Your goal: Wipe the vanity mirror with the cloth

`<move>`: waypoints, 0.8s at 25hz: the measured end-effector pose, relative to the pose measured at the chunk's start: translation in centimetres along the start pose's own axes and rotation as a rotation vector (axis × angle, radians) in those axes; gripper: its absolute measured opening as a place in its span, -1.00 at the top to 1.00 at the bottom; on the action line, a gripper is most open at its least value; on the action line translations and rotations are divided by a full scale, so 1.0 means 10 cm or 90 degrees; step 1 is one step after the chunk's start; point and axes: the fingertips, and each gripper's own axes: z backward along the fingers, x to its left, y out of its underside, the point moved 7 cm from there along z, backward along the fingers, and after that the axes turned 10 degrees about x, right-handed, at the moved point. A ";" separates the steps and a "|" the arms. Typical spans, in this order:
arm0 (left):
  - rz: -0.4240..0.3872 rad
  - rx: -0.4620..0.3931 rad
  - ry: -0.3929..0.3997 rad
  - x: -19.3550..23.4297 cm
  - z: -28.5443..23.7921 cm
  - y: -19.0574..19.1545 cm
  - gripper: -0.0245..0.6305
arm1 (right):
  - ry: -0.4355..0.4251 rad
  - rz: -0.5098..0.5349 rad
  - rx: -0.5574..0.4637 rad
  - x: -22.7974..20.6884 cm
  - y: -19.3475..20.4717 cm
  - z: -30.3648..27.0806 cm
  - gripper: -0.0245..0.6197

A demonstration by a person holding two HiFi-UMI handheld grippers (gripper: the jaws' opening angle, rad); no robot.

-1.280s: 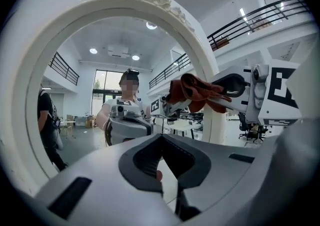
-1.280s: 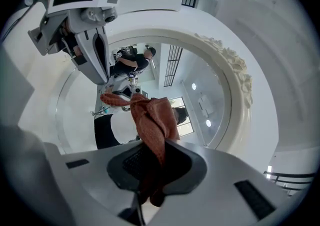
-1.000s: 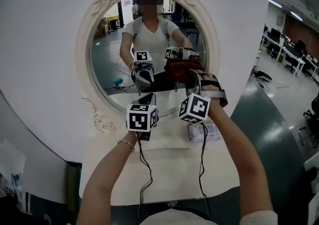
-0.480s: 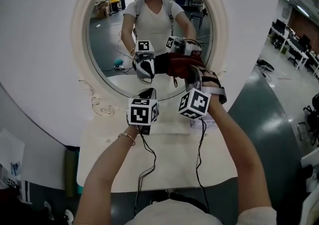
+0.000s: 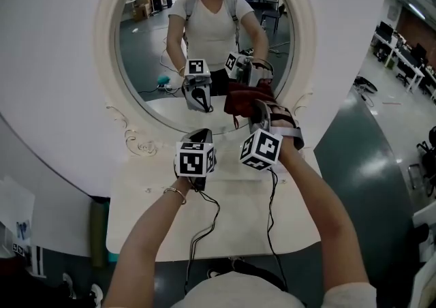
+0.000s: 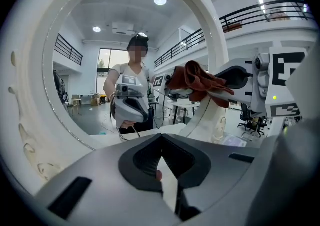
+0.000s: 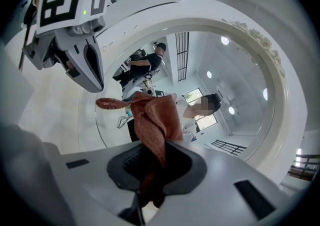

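The right hand-held gripper (image 7: pixel 150 167), clamped on the cloth (image 7: pixel 152 120), has slid down the mirror (image 5: pixel 153 48) toward its lower-right rim, so the wipe looks under way. The left hand-held gripper (image 6: pixel 162 170) hangs closed, empty.

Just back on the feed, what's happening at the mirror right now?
A person faces the oval vanity mirror with a gripper in each hand. The right gripper is clamped on a reddish-brown cloth, held up at the lower right of the glass; whether it touches is unclear. The left gripper is shut and empty, just beside it.
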 end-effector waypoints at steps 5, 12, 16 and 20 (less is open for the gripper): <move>0.018 0.016 -0.002 0.05 -0.05 0.15 0.91 | -0.041 -0.006 0.001 0.28 -0.04 -0.06 0.73; 0.020 0.041 -0.002 0.07 -0.08 0.34 0.91 | -0.074 -0.011 0.001 0.56 -0.06 -0.15 0.73; 0.036 0.049 -0.002 0.11 -0.11 0.45 0.91 | -0.088 -0.022 -0.003 0.63 -0.08 -0.17 0.73; 0.046 0.056 -0.004 0.11 -0.13 0.52 0.91 | -0.116 -0.021 -0.004 0.78 -0.12 -0.19 0.73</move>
